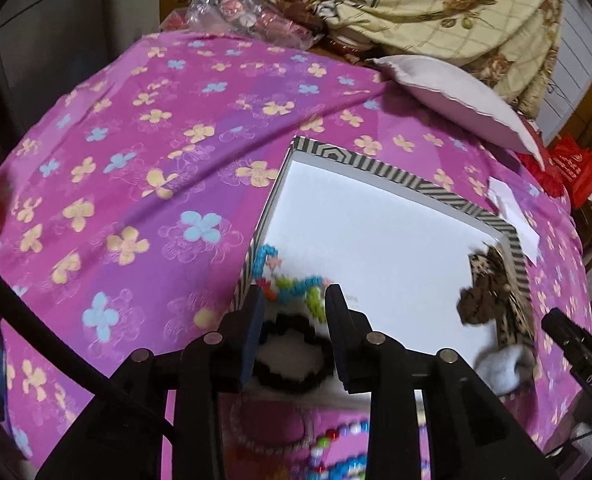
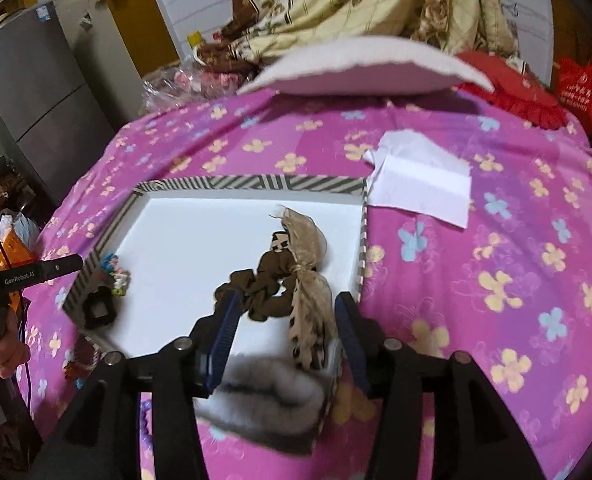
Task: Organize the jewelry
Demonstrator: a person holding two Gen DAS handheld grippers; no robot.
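Pink flowered bedsheet covers the bed in the left wrist view, and a shallow white box with a striped rim lies on it. The left tool hangs released over the box's near left corner, above a black scalloped bracelet and a bright beaded piece. More beads lie on the sheet outside the near rim. A grey pillow and a floral quilt crowd the far edge. In the right wrist view, the right tool is spread wide around a brown scrunchie with leopard ribbon near the box's right wall, not clamping it. Grey fluffy fabric sits at the near corner; white paper lies beside the far right corner.
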